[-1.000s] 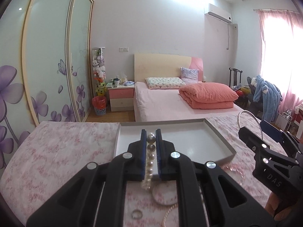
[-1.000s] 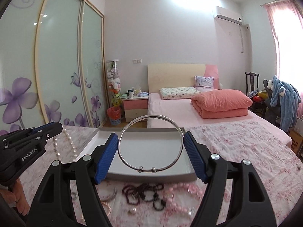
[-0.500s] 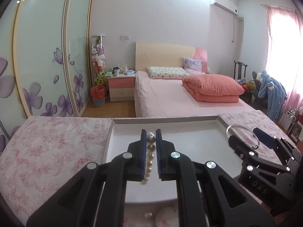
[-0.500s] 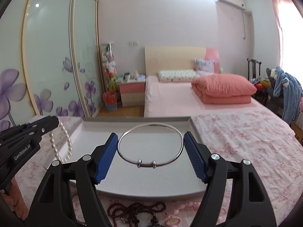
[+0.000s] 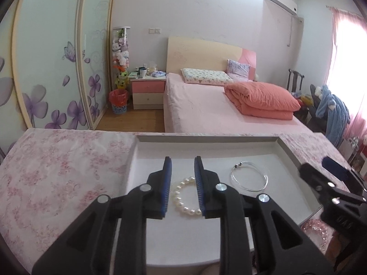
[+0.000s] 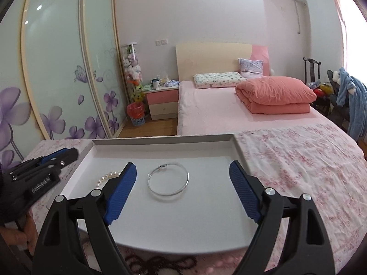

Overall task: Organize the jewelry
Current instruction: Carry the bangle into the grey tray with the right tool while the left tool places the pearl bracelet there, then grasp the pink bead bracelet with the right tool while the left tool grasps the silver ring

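A white pearl bracelet point(image 5: 185, 198) lies flat on the floor of the grey-rimmed white tray point(image 5: 206, 138). My left gripper point(image 5: 182, 162) hangs just above it with its jaws opening, the blue pads clear of the pearls. To its right lies a thin silver bangle point(image 5: 248, 178). In the right wrist view the bangle point(image 6: 168, 183) rests on the tray point(image 6: 160, 141) below my right gripper point(image 6: 183, 167), whose jaws are opening wide and hold nothing. The pearls point(image 6: 107, 177) show partly behind its left finger.
The tray sits on a table with a pink floral cloth point(image 6: 298, 160). A pink bead bracelet point(image 5: 314, 226) and a dark bead string point(image 6: 160, 263) lie on the cloth near the tray's front edge. A person's hand point(image 6: 16, 236) holds the left gripper. A bed stands behind.
Both grippers came forward and down over the tray. The left one let go of the pearl bracelet and the right one let go of the bangle; both pieces now lie on the tray.
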